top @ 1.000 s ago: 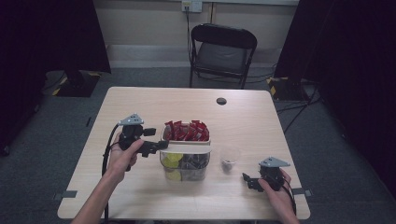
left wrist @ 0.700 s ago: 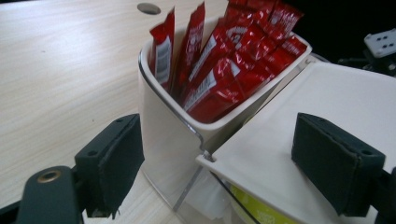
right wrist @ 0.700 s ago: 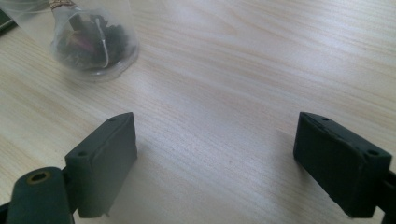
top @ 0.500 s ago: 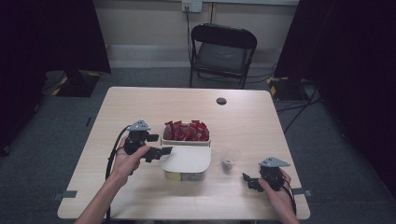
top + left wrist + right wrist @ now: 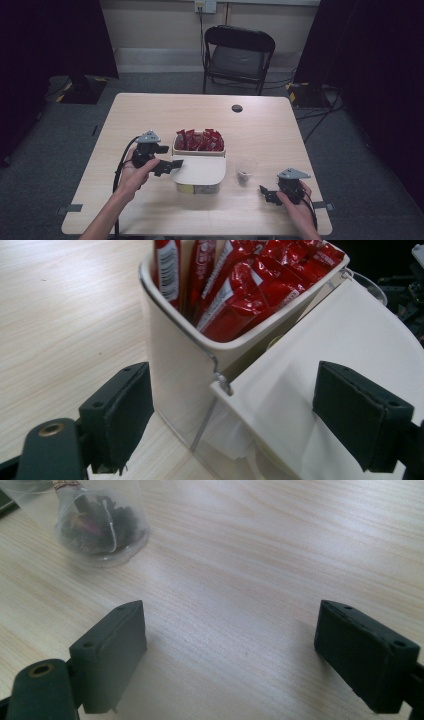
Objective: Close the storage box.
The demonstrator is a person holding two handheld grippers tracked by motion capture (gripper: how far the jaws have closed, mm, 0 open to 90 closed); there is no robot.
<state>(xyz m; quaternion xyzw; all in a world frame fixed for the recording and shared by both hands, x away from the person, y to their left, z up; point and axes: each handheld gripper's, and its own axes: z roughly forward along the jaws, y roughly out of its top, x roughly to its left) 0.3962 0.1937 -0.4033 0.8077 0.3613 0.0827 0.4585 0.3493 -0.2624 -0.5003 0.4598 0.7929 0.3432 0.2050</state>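
A white two-part box [image 5: 176,146] stands mid-table. Its back bin holds red packets [image 5: 199,140], and a white hinged lid [image 5: 200,171] lies flat over the clear front bin. My left gripper [image 5: 167,165] is at the lid's left edge. In the left gripper view its open jaws straddle the box wall [image 5: 180,365] and the lid [image 5: 320,355], with the red packets [image 5: 240,285] above. My right gripper [image 5: 264,192] rests near the table's front right, open and empty. A clear cup [image 5: 246,170] with a tea bag stands to its left, and appears as the cup [image 5: 100,525] in the right gripper view.
A small black disc [image 5: 237,108] lies near the table's [image 5: 150,110] far edge. A black folding chair [image 5: 239,55] stands behind the table. The left gripper's cable [image 5: 122,160] loops beside the forearm.
The lid over the front bin has come down, hiding the yellow and green contents seen a second ago. My left gripper followed it toward the front. The right gripper stayed put.
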